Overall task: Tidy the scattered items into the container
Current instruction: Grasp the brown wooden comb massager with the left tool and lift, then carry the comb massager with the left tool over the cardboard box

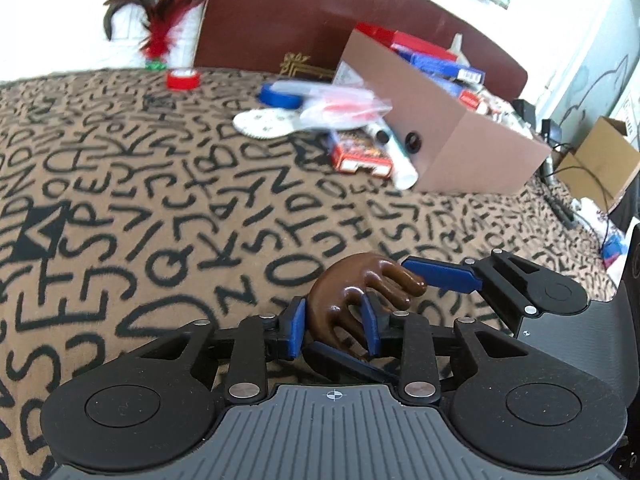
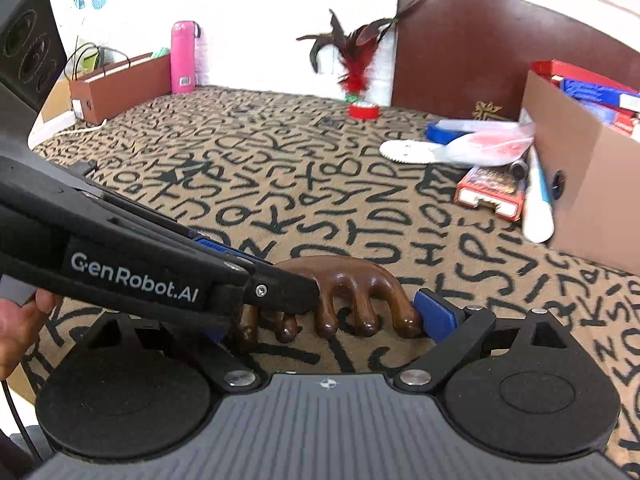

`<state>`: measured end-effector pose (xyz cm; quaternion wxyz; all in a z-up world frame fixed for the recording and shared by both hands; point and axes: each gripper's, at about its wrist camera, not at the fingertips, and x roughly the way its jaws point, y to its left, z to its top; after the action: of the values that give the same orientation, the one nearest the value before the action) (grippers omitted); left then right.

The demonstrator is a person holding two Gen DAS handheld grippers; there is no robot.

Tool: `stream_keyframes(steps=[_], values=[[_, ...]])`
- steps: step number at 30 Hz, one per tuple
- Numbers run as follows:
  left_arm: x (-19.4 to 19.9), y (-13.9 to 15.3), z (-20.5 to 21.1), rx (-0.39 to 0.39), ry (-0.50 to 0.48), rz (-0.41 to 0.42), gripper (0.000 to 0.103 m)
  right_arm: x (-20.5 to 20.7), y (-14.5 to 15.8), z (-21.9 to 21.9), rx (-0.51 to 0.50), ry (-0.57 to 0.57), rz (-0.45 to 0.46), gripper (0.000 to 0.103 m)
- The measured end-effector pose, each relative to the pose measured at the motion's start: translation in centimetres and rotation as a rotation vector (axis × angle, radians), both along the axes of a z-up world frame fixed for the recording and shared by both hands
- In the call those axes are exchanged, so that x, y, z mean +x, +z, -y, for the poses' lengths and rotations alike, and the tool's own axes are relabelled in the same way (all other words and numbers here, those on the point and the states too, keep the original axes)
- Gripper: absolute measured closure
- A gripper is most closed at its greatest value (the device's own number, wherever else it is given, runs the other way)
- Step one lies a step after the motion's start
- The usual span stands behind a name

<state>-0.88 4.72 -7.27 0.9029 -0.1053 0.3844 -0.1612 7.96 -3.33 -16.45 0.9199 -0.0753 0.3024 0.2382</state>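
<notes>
Pictured on letter-print blanket (image 1: 140, 184), well short of cardboard box (image 1: 452, 140): stiff, glossy, prob. slippery wooden claw massager (image 1: 360, 296), pinched w/ left gripper (image 1: 334, 330) nearly closed on its body, right gripper (image 2: 320, 320) spanning prongs, grip unclear.

Glossy brown massager (image 1: 352, 300) on tan blanket (image 1: 160, 184) with black letters.
</notes>
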Motion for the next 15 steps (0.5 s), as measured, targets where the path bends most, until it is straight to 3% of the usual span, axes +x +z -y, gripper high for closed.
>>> stream_keyframes(steps=[15], values=[[4.0,7.2,5.5,-0.036,-0.099,0.152,0.074,0.7,6.9,5.8,-0.01,-0.093,0.188,0.008]])
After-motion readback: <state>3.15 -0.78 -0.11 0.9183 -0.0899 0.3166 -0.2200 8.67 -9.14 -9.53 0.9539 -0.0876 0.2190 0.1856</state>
